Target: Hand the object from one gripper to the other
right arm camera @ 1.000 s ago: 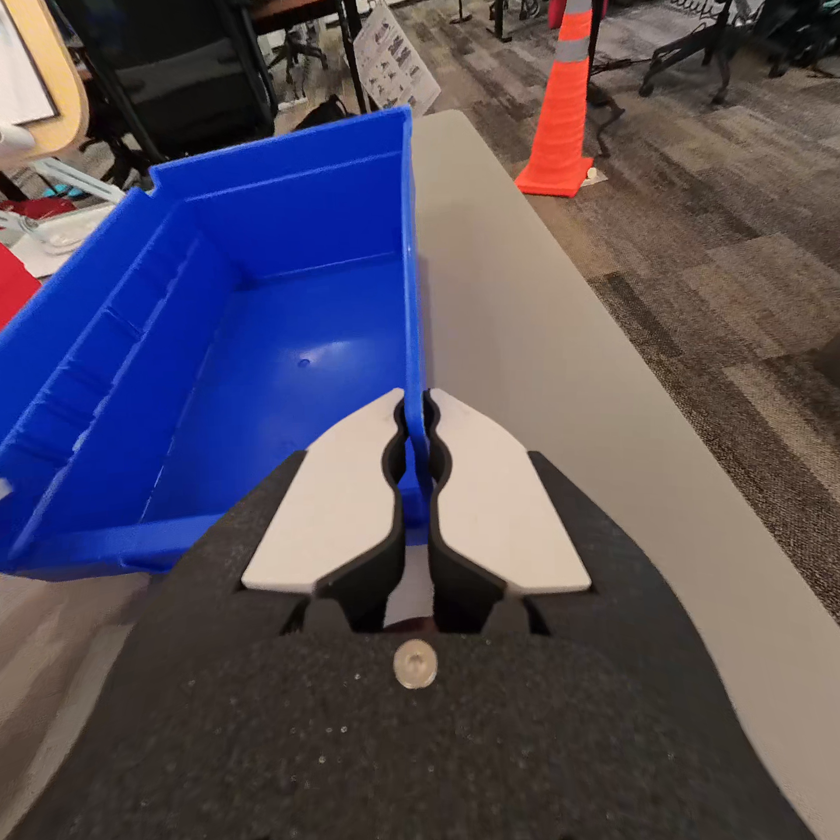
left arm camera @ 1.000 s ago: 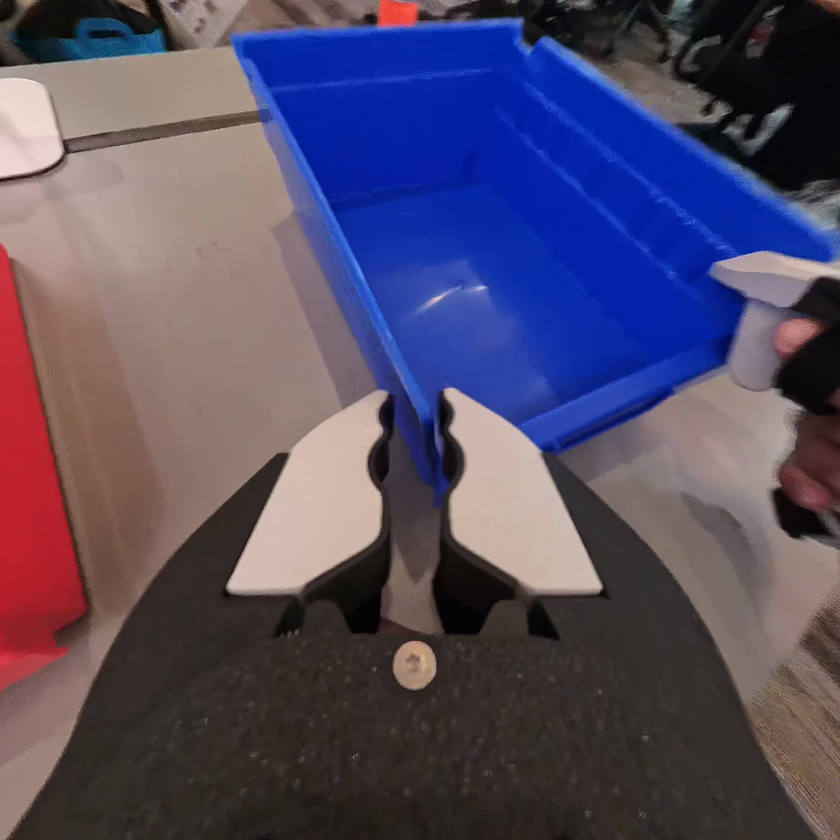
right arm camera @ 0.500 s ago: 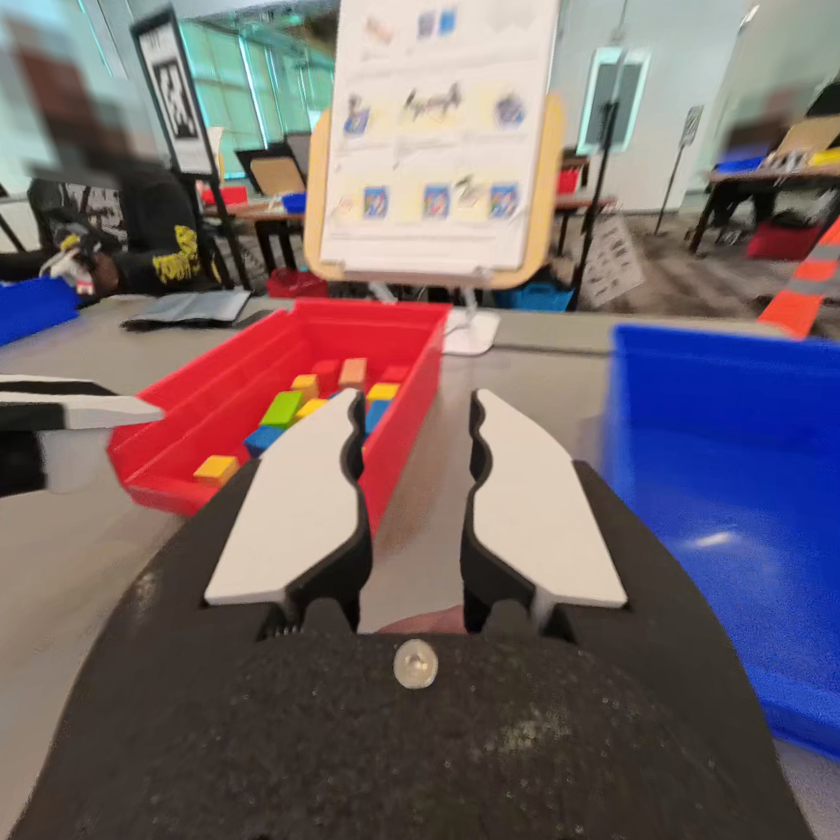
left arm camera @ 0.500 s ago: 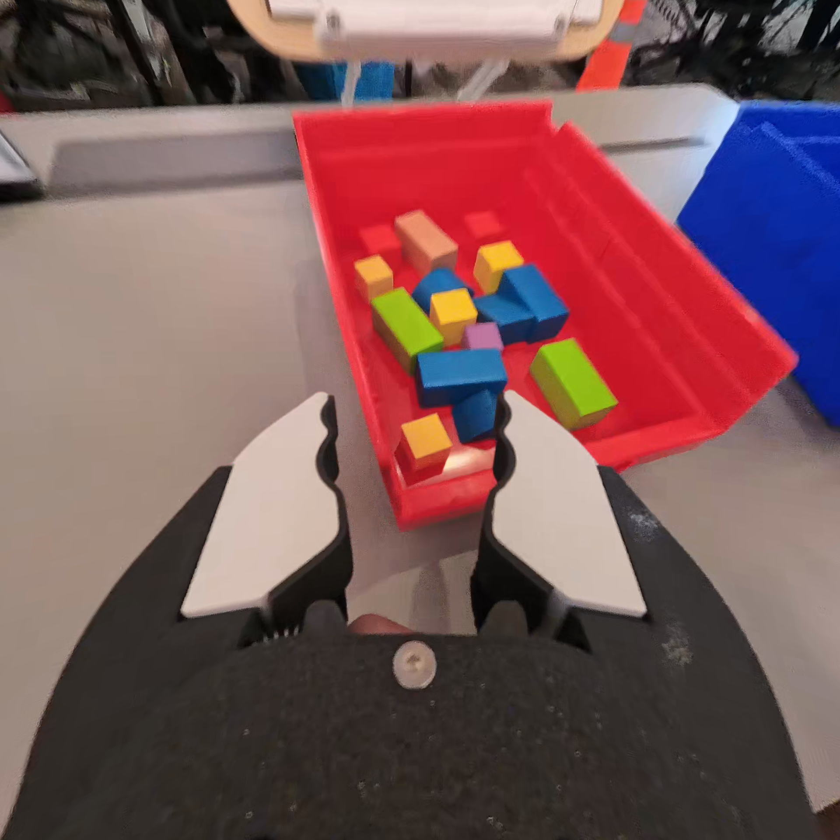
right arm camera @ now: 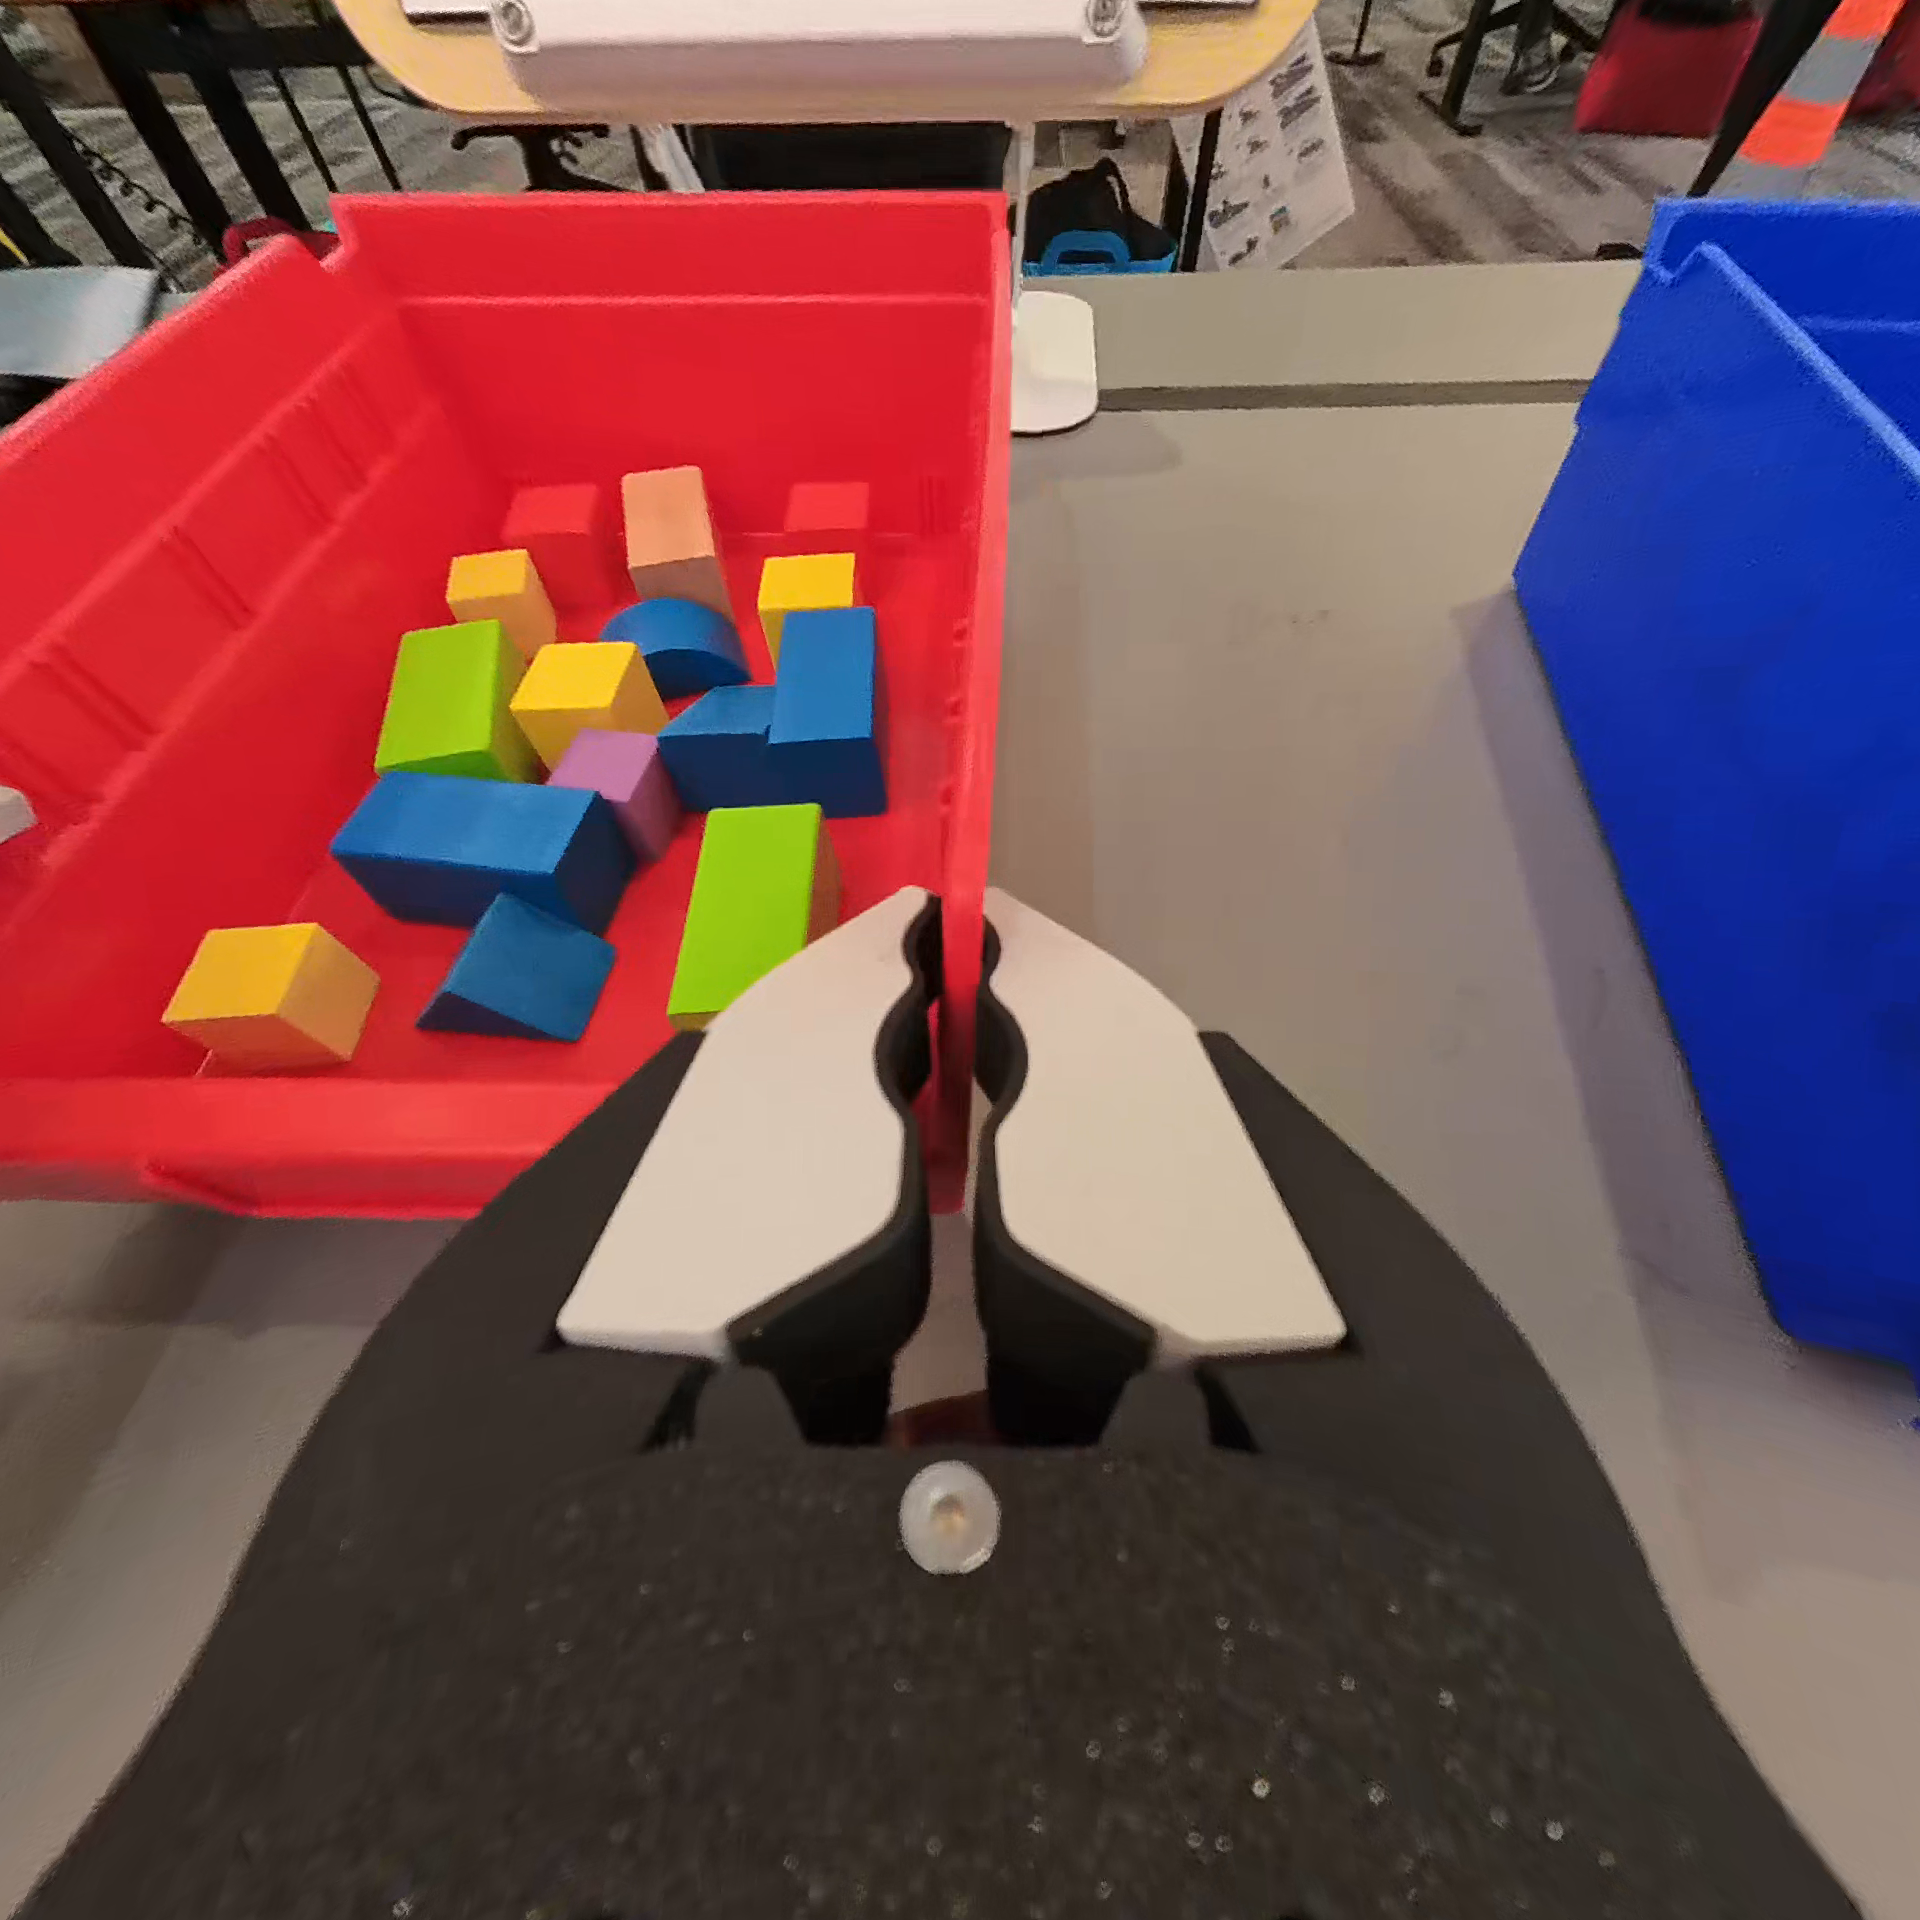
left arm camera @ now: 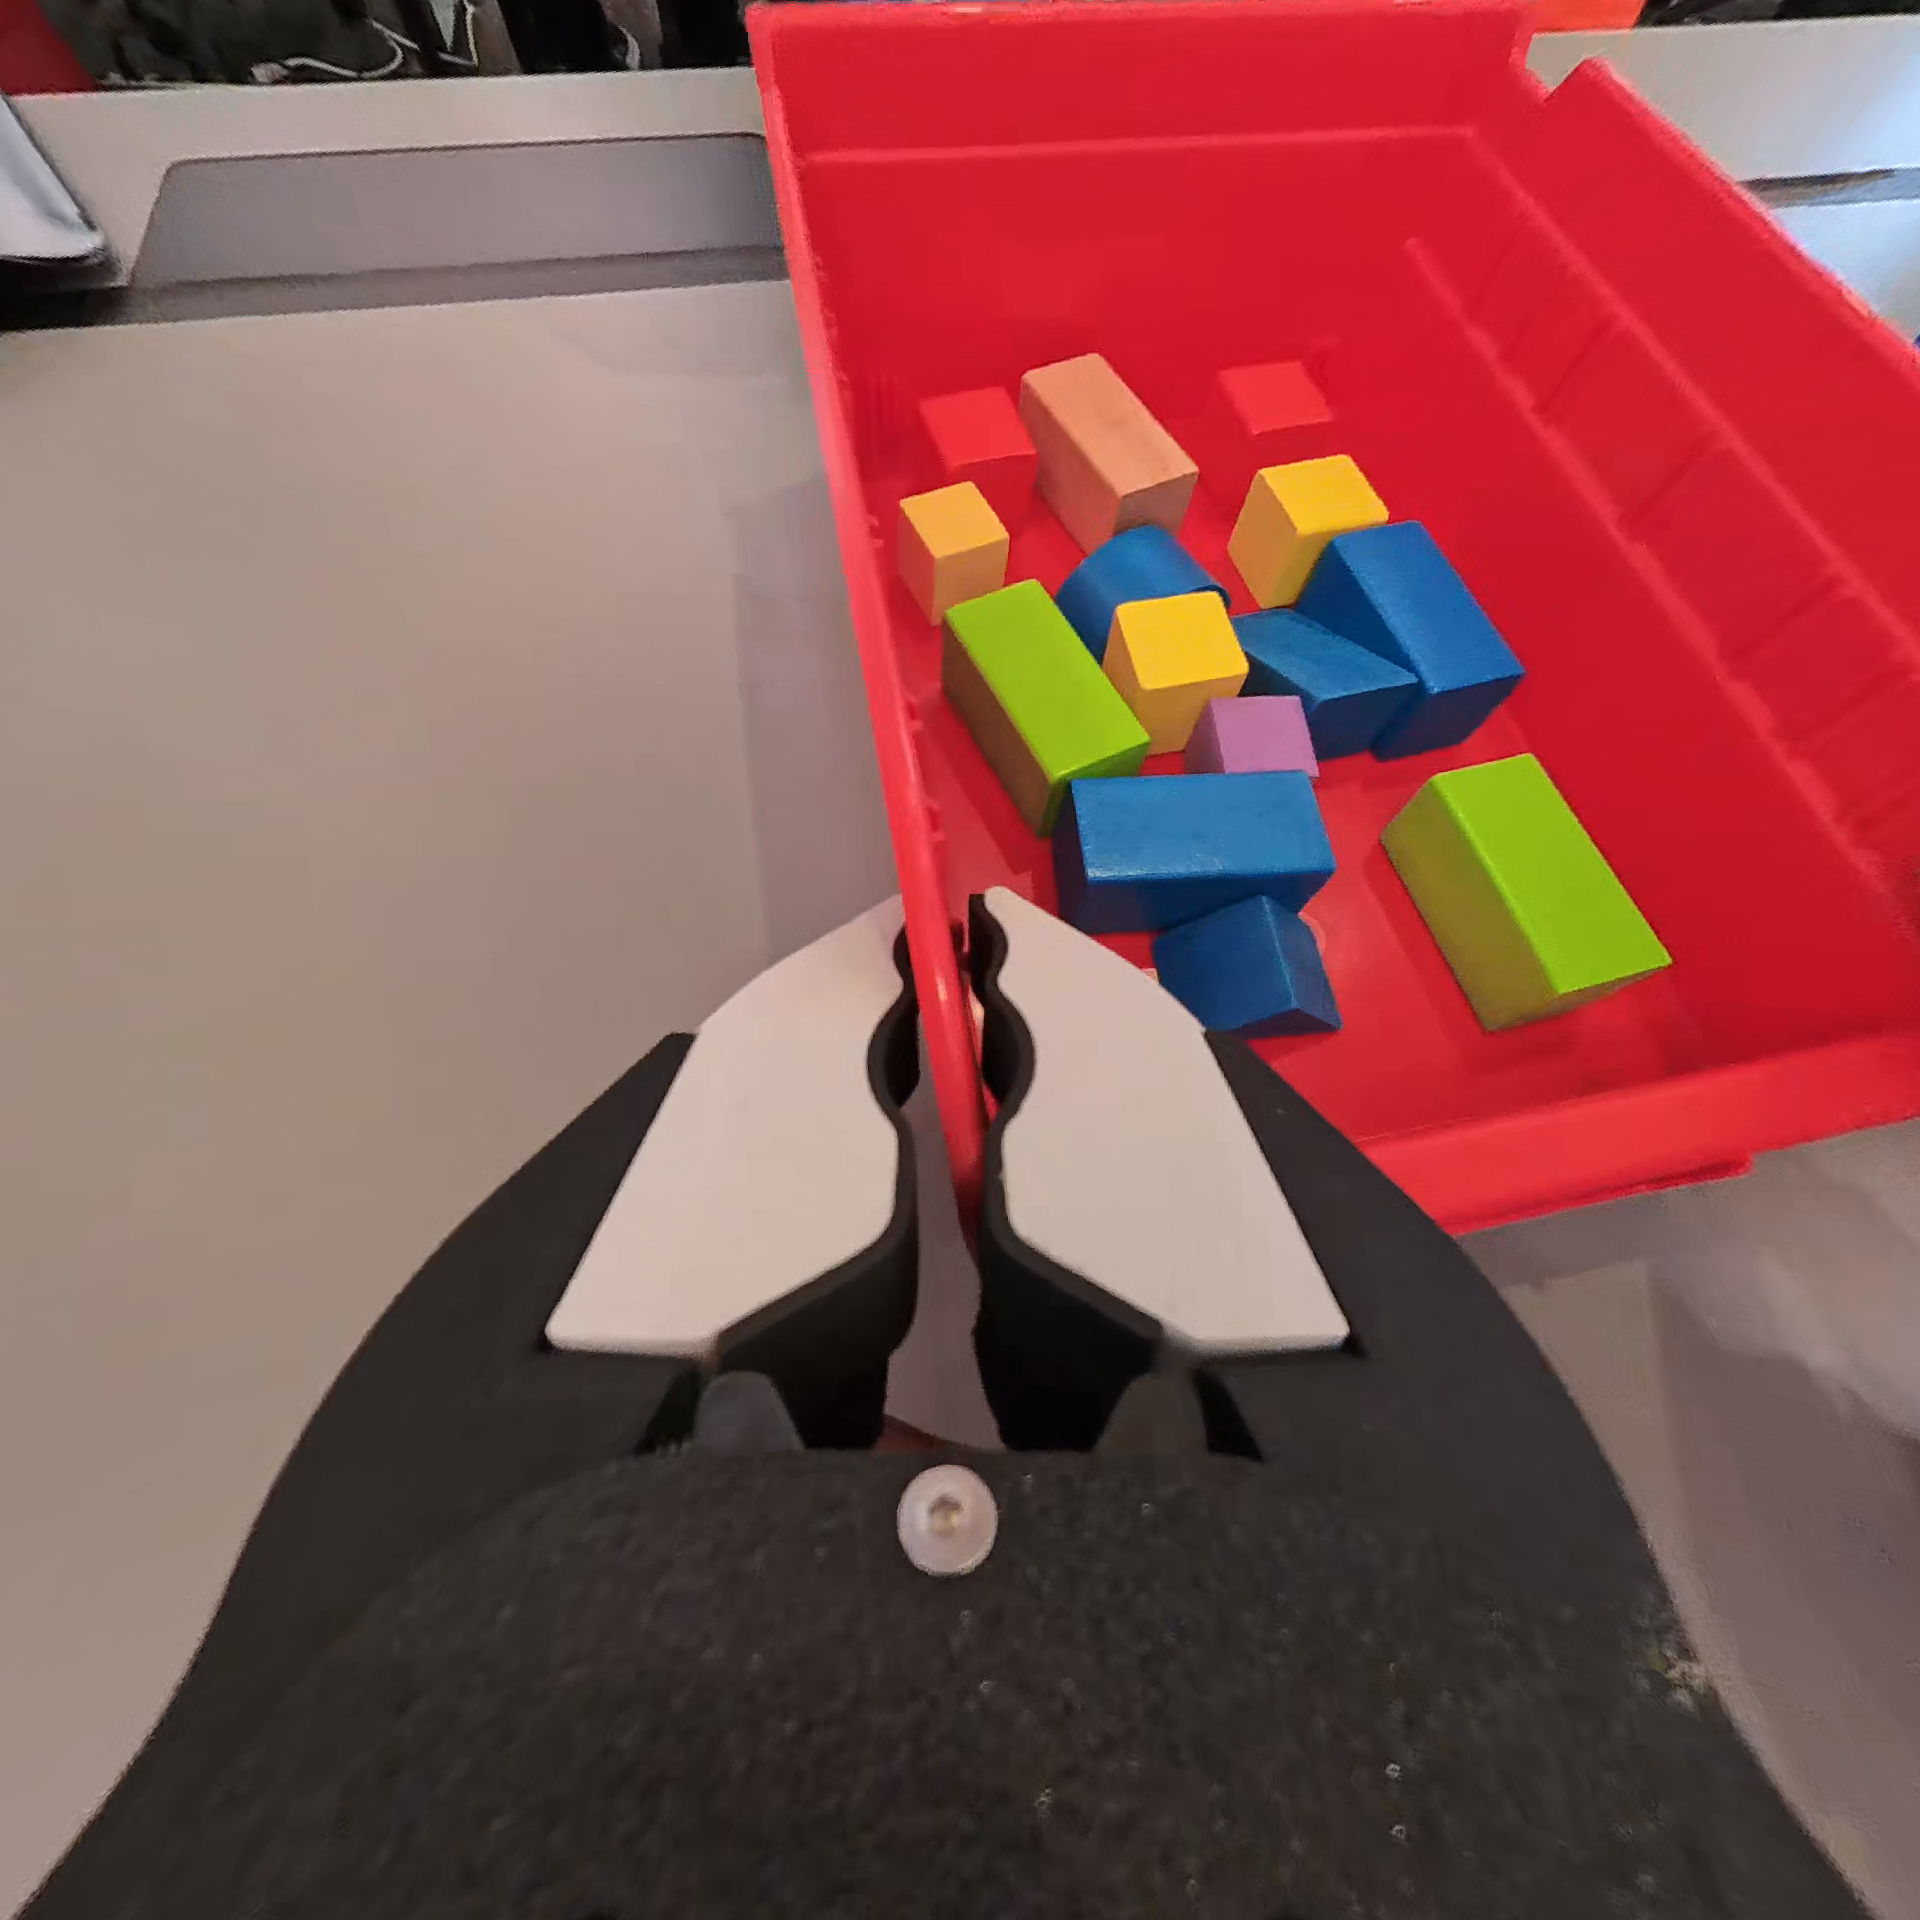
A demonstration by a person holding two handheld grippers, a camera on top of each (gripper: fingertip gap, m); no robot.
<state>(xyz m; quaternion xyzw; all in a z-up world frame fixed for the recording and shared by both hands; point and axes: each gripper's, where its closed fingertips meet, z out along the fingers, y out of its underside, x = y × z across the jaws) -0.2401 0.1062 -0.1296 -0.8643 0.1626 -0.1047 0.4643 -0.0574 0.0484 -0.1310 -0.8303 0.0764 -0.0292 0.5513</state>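
Left wrist view: the left gripper (left arm camera: 940, 925) is clamped on the left side wall of the red bin (left arm camera: 1143, 208), near its front corner, one finger outside the wall and one inside. Right wrist view: the right gripper (right arm camera: 958, 914) is clamped likewise on the bin's right side wall (right arm camera: 982, 623), near the front corner on that side. The bin stands on the grey counter (left arm camera: 416, 675) and holds loose wooden blocks. Nearest the left gripper lie a blue wedge block (left arm camera: 1242, 966) and a long blue block (left arm camera: 1195, 847) touching it; a purple cube (left arm camera: 1252, 736) sits just behind these, beside a yellow cube (left arm camera: 1174, 660) that rests on other blocks. A green block (left arm camera: 1039, 696) lies along the left wall, a second green block (left arm camera: 1522, 888) lies apart toward the right, close to the right gripper's inner finger. Farther back are a blue half-round block (left arm camera: 1138, 577), a tan block (left arm camera: 1107, 452), two more yellow cubes and two red blocks against the red floor. Another yellow cube (right arm camera: 272, 992) sits alone at the front left corner in the right wrist view. A blue bin (right arm camera: 1766, 727) stands on the counter to the right, apart from the red bin. A white stand base (right arm camera: 1055, 358) sits behind the red bin.
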